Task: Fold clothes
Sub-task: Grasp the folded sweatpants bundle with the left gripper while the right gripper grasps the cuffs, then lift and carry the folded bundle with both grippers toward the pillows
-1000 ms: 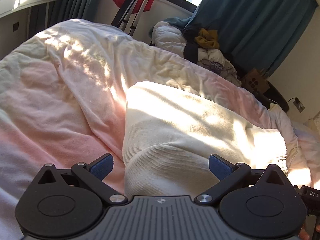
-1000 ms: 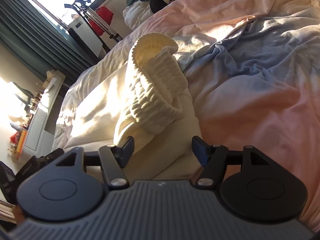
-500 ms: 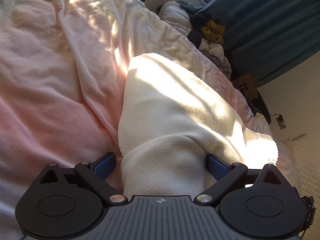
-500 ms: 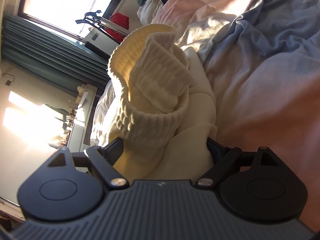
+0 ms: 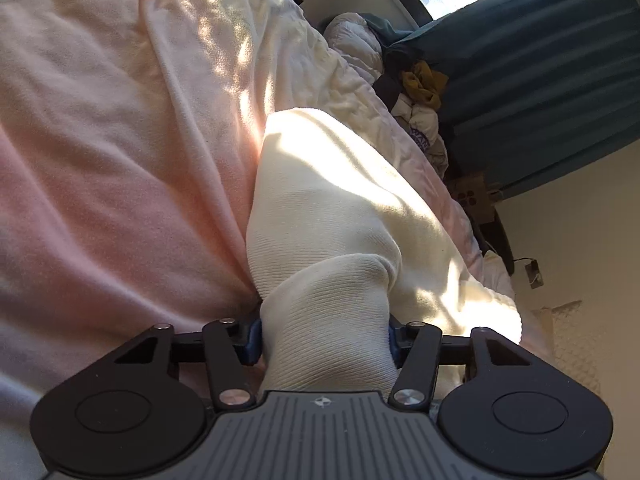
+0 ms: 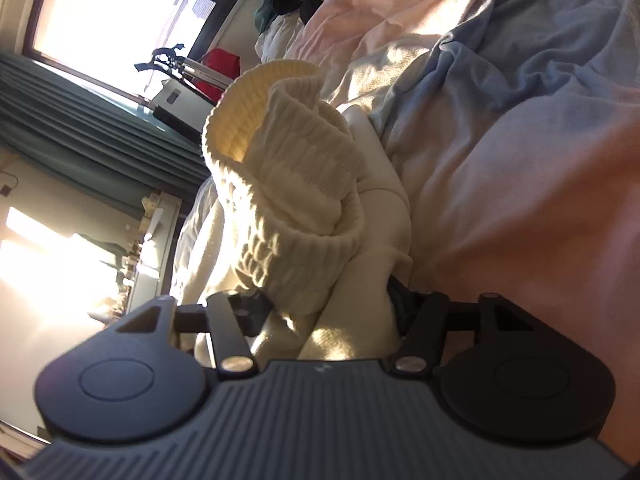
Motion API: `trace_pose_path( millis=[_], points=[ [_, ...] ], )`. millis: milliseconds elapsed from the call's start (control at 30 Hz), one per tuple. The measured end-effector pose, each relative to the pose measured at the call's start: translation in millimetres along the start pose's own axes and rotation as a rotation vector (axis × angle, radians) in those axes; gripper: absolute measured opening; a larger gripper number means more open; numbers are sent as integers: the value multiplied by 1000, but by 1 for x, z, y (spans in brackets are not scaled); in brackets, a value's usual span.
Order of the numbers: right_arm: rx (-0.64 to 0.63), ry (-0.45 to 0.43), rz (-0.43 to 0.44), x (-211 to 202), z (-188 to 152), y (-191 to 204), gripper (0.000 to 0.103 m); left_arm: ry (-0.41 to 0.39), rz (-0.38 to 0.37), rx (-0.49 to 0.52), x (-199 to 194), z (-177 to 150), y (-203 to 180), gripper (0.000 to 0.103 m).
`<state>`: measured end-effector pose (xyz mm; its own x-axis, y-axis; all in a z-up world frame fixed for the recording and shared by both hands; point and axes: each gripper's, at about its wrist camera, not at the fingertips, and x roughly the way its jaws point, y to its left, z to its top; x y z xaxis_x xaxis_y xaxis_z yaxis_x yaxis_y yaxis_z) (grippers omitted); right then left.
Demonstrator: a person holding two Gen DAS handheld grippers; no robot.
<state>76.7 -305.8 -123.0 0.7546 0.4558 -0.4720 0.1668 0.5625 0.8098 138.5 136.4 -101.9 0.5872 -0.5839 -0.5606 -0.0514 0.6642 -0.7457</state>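
I note my left gripper [image 5: 325,340] and right gripper [image 6: 328,312] both closing, pads pressed on bunched ends of the cream sweater [image 5: 340,200], which lies on the pink duvet [image 5: 100,200], its ribbed cuff [image 6: 288,168] at twelve o'clock.

Cream sweater [image 5: 344,216]: fine rib knit cloth, matt, soft; its cuff [image 6: 288,184] is chunkier rib knit. Pink blanket [image 5: 120,184]: fuzzy fleece-like cloth, matt. Blue-grey sheet [image 6: 520,60]: thin wrinkled cloth, matt. Left gripper [image 5: 322,340]: matt black plastic arms, shiny metal rivets, ridged grey plastic body, blue rubbery-looking pads [image 5: 253,340]. Right gripper [image 6: 328,312]: same matt black plastic, metal rivets, ridged grey body. Teal curtain [image 5: 540,80]: heavy pleated cloth, matt. Cardboard box [image 5: 474,196]: plain brown, dull.
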Motion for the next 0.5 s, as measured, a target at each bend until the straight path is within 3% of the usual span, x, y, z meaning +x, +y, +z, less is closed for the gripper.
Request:
trace_pose_path(
  millis=[167, 333, 500],
  points=[
    [-3, -48, 82, -22, -4, 13, 40, -59, -26, -32, -18, -6, -5, 40],
    [-73, -78, 146, -61, -15, 39, 38, -113, -63, -51, -49, -16, -24, 36],
    [-79, -129, 185, -110, -24, 45, 36, -110, -74, 29, -71, -39, -62, 36]
  ],
)
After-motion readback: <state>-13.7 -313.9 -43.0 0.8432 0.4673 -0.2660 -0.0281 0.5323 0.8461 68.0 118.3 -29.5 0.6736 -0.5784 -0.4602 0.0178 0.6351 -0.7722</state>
